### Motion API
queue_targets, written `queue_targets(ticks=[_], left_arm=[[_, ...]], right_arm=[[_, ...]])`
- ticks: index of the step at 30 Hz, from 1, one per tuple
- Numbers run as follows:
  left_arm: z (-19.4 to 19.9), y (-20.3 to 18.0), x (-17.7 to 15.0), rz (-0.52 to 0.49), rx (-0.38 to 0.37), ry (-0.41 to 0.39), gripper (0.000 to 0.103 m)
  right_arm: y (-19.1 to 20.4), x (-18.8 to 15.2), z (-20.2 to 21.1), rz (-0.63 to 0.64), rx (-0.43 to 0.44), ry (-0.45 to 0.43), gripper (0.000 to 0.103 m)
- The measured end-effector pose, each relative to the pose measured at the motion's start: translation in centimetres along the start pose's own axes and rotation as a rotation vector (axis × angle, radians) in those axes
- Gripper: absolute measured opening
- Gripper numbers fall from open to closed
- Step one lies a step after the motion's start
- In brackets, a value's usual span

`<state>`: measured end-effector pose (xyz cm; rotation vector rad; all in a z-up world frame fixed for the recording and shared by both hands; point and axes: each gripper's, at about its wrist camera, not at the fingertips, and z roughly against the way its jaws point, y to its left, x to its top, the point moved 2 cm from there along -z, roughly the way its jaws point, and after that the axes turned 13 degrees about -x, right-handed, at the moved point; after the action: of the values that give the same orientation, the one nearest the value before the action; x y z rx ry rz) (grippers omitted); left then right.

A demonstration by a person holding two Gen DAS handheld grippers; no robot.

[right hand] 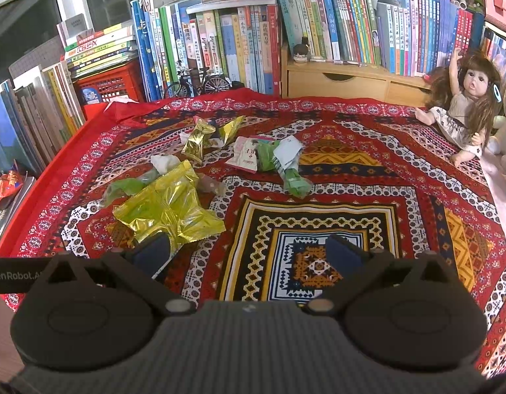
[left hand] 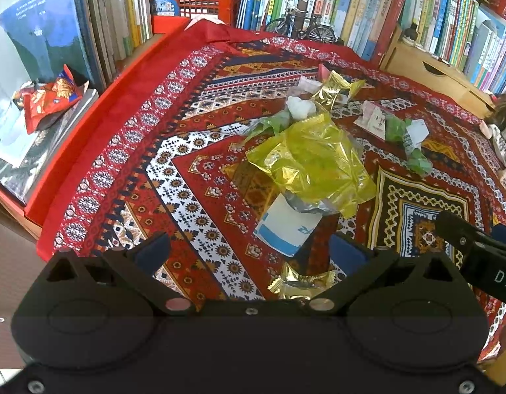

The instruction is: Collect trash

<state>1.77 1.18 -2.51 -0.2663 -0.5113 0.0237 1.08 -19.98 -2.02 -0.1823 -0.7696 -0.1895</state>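
Scattered trash lies on the left half of the table, most of it crumpled film and paper: a large yellow-green cellophane wrapper (left hand: pixel 313 161) with crinkled, glossy folds sits nearest the tools, partly covering a flat white-and-blue packet (left hand: pixel 287 228), and a small gold foil wrapper (left hand: pixel 302 284) lies just in front of the left tool. Farther back lie a twisted gold foil wrapper (right hand: pixel 199 141), a wad of white tissue (left hand: pixel 300 108), a pink-and-white sachet (right hand: pixel 248 154) and a green wrapper with a white paper slip (right hand: pixel 290 164), the last two touching. The table is covered by a red patterned cloth (right hand: pixel 335 203) with geometric bands of white, navy and ochre. The left tool (left hand: pixel 249 254) hovers low over the white-and-blue packet with its two blue-padded fingers spread wide, gripping nothing. The right tool (right hand: pixel 248 252) hangs over the bare cloth beside the cellophane wrapper, its fingers likewise spread and empty. Around the table stand packed rows of books (right hand: pixel 351 23), a red plastic crate (right hand: pixel 112 82), a miniature black bicycle (right hand: pixel 197 82) and a pale wooden drawer unit (right hand: pixel 341 82). A long-haired doll (right hand: pixel 463 108) sits at the far right edge of the cloth. A crumpled red snack bag (left hand: pixel 51 98) rests on a stack of books off the table's left side.
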Motion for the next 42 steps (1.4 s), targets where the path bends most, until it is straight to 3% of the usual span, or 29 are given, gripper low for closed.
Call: queue_targets(ticks=[5,14,20,24,33,42], left_arm=[[-0.2,-0.2,0.0,-0.009,0.031,-0.005,0.103],[-1.3,0.9,0.3,0.012,0.021,0.004,0.101],[-2.6,2.2,0.2,0.055,0.027,0.028,0.095],[-3.2,2.7,-0.2,0.062,0.041,0.023,0.095],[-4.6,3.0,-2.0,0.085,-0.007,0.070,0.090],[-6.0,1.7,-4.6,0.046,-0.035,0.130,0.082]], right_arm=[[-0.2,-0.1,-0.2,-0.005,-0.005,0.005,0.103],[-0.4,0.2,-1.4,-0.034,-0.017,0.053,0.103],[0.5,0.5,-2.6,0.033,0.006,0.050,0.103],[1.2,1.1,-3.5,0.080,0.042,0.045,0.103],[3.7,4.2,-7.5,0.100,0.166,0.096,0.103],[8.8,5.3,-13.1,0.192,0.261,0.223,0.103]])
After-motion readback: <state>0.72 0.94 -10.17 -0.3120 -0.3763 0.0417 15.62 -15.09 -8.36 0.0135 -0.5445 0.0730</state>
